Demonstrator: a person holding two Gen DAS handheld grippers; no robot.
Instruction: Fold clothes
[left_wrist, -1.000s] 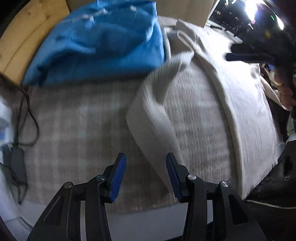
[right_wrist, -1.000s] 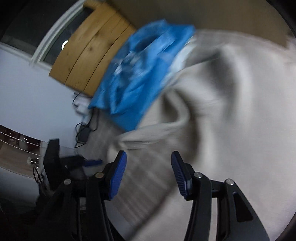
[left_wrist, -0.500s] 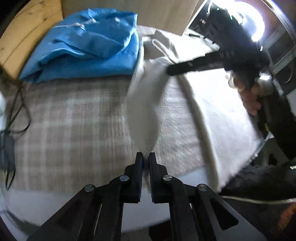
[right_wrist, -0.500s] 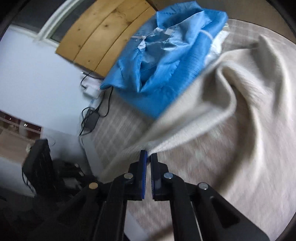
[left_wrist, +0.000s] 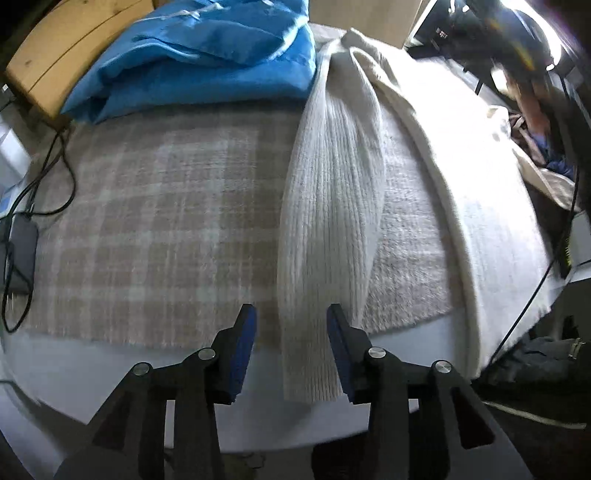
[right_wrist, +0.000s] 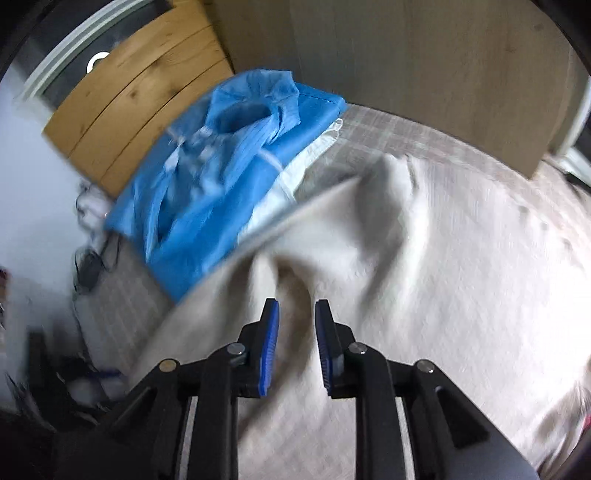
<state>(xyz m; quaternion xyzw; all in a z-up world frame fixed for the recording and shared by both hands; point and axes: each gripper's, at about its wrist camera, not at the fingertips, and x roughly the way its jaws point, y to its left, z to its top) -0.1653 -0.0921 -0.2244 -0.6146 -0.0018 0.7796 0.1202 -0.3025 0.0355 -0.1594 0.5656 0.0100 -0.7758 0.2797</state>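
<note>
Checked blanket (left_wrist: 147, 221) is covering bed; cream sweater (left_wrist: 461, 166) is lying on it beside blue garment (left_wrist: 207, 55). Sleeve (left_wrist: 328, 206) is stretching toward you. Your left gripper (left_wrist: 291, 347) is opening, cuff loose between pads; right gripper (right_wrist: 295, 343) is opening, empty, above sweater.

I see bare plaid blanket (left_wrist: 147, 206) left of the cream sleeve (left_wrist: 328, 206); the blue garment (left_wrist: 207, 55) (heaped) blocks the far side.
</note>
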